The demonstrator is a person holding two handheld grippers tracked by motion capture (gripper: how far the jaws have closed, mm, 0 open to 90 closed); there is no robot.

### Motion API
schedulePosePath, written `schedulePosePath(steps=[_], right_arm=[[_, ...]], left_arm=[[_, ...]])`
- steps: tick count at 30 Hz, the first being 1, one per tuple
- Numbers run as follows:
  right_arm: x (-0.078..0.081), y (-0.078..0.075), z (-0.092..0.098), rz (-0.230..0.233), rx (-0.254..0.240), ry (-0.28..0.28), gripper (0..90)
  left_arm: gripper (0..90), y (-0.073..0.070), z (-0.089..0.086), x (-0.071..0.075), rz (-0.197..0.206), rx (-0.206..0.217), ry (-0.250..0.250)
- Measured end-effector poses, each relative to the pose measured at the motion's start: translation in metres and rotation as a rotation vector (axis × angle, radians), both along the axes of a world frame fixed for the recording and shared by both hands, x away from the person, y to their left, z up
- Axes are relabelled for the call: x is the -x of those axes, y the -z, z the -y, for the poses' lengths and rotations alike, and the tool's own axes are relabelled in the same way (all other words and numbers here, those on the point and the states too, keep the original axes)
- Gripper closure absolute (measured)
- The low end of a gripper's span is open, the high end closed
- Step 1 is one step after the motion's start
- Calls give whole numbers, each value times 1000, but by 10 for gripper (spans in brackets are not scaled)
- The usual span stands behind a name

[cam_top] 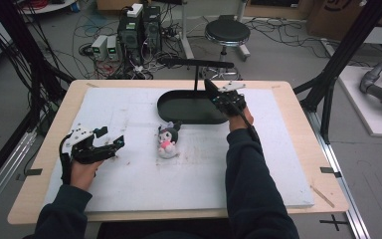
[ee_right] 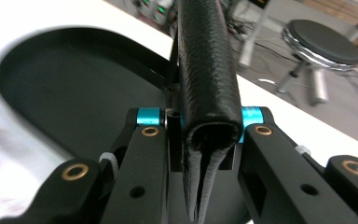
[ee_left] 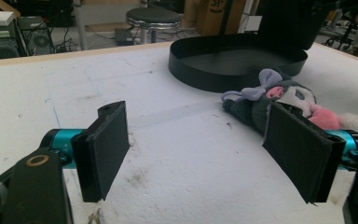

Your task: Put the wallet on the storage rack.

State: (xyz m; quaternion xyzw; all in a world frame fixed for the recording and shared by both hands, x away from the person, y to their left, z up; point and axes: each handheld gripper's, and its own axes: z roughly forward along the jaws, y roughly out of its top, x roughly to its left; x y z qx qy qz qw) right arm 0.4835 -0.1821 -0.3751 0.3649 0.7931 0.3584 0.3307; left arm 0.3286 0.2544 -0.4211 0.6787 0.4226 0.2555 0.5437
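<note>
In the high view, a shallow black oval tray [cam_top: 179,108] with a low wall sits on the white foam board [cam_top: 129,184] toward the bench's far edge, a thin black post rising from its far rim to a dark padded handle bar [cam_top: 199,63] above it. The right gripper [cam_top: 213,92] hangs over the tray's right end, something black between its jaws. A small plush toy [cam_top: 168,141], dark-hooded with a white face and pink body, lies mid-board just in front of the tray. The left gripper [cam_top: 110,137] rests near the left edge, jaws spread and empty. In the left gripper view, its two pads [ee_left: 103,149] stand wide apart on nothing, the plush [ee_left: 279,100] behind the right one. In the right gripper view, the jaws are clamped on a black grained leather strip [ee_right: 207,70], folded double with raw edges showing.
</note>
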Motion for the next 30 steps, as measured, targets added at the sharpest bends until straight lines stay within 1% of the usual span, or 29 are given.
schedulePosePath(steps=[4, 7, 8, 9, 11, 12, 14, 16, 17, 18, 19, 20, 21, 22, 23, 25, 28, 30], right_arm=[[-13, 16, -14, -11, 83, 55, 798], [-18, 25, -23, -15, 130, 105, 797], [-18, 25, -23, -15, 130, 105, 797], [-21, 30, -27, -16, 135, 119, 796], [-22, 34, -32, -27, 113, 126, 791], [-22, 35, -37, -40, 114, 121, 782], [-21, 39, -46, -31, 138, 108, 756], [-21, 42, -51, -26, 135, 94, 725], [-22, 42, -52, -38, 106, 80, 671], [-24, 43, -53, -68, 63, 72, 585], [-26, 43, -54, -87, 13, 59, 504], [-26, 44, -55, -83, -26, 43, 411], [-26, 44, -55, -83, -26, 43, 411], [-24, 44, -59, -69, -56, 16, 323], [-23, 44, -60, -61, -61, 9, 313], [-22, 41, -59, -66, -102, -3, 311], [-18, 30, -50, -88, -173, -31, 306], [-15, 21, -40, -122, -197, -54, 306]], left_arm=[[220, 0, -1, 0, 3, -5, 0], [220, 0, -2, 1, 3, -1, -1], [220, 0, -2, 1, 3, -1, -1], [220, 0, -2, 1, 2, 3, 1], [220, 0, -2, 0, 2, 4, 6], [220, 0, -1, 0, 2, 5, 9], [220, 0, -1, 1, 2, 7, 13], [220, 0, 0, 1, 5, 7, 12], [220, 0, 0, 1, 5, 6, 14], [220, 0, 0, 1, 6, 7, 14], [220, 0, 0, 1, 6, 7, 14], [220, 0, 0, 1, 5, 9, 14], [220, 0, 0, 1, 5, 8, 15], [220, 0, 0, 1, 5, 8, 15], [220, 0, 0, 1, 4, 7, 15], [220, 0, -1, 1, 4, 9, 15], [220, 0, -2, 1, 4, 5, 14], [220, 0, -2, 1, 1, 10, 12]])
